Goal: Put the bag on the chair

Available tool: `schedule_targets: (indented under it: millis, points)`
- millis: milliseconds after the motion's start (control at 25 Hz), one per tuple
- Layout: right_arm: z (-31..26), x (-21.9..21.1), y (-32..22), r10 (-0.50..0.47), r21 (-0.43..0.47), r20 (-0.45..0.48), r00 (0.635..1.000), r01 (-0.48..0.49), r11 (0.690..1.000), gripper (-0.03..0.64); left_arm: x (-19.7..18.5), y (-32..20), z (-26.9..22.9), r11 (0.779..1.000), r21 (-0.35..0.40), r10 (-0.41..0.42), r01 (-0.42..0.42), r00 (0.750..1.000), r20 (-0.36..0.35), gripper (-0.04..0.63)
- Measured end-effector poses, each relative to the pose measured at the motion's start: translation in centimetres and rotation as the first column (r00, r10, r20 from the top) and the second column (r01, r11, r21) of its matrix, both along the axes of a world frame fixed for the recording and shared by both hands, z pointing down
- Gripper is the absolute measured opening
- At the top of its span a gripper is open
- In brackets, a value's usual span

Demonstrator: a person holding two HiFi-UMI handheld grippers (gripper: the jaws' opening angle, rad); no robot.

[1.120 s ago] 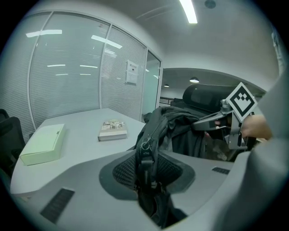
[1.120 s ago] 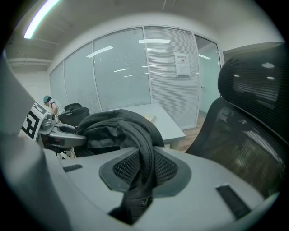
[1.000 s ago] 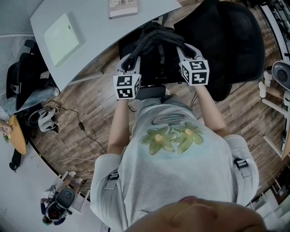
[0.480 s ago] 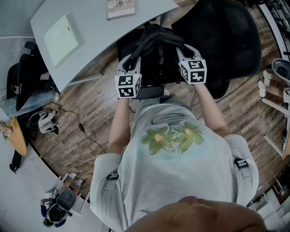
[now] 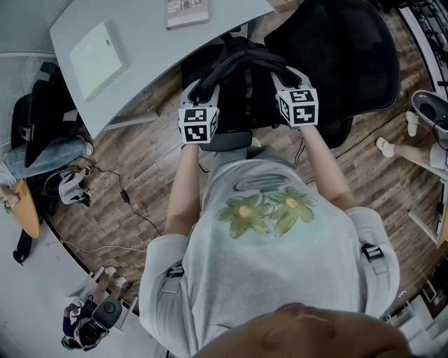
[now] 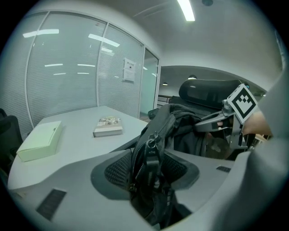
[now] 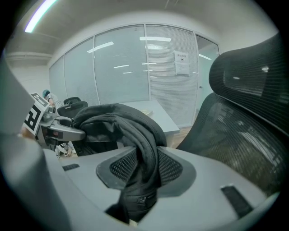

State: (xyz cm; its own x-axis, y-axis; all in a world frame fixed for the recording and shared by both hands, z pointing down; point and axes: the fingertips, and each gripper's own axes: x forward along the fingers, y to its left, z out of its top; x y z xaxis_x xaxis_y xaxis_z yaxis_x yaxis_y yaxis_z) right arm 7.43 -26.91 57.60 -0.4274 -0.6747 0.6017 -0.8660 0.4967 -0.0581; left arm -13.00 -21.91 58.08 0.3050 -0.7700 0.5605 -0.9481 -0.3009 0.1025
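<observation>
In the head view the black backpack (image 5: 241, 77) sits on the seat in front of the black mesh office chair's back (image 5: 350, 63). My left gripper (image 5: 203, 89) is at its left strap, my right gripper (image 5: 281, 78) at its right strap. In the left gripper view a strap with zip pulls (image 6: 151, 153) runs down between the opening jaws (image 6: 151, 170), loose rather than pinched. The right gripper view shows a thick padded strap (image 7: 143, 149) between that gripper's opening jaws (image 7: 145, 169), not squeezed. The chair's mesh back (image 7: 244, 122) rises just right of it.
A grey desk (image 5: 140, 42) stands just beyond the bag, with a pale green box (image 5: 96, 57) and a book (image 5: 187, 10) on it. Another black chair (image 5: 38, 119) and cables (image 5: 126, 196) are on the wooden floor at left. Someone's leg (image 5: 420, 150) is at the right edge.
Both grippers have edged forward toward the desk with the bag, and the left one has turned slightly. A leg has come into view at the right.
</observation>
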Motion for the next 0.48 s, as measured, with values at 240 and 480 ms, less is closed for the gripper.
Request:
schedule_targets:
  millis: [240,480]
  points:
    - [-0.1,-0.2,1.7,-0.04,-0.058,-0.005,0.999,0.039,0.998,0.242,0.3,1.2,0.1,1.0,-0.028,0.008,-0.008,1.0,0.009,0.229]
    - [0.0,-0.1,3.8,-0.051,-0.098,-0.014,0.999,0.05,0.994,0.262,1.0,2.2,-1.3,0.999,-0.007,0.045,-0.044,0.998,0.033,0.265]
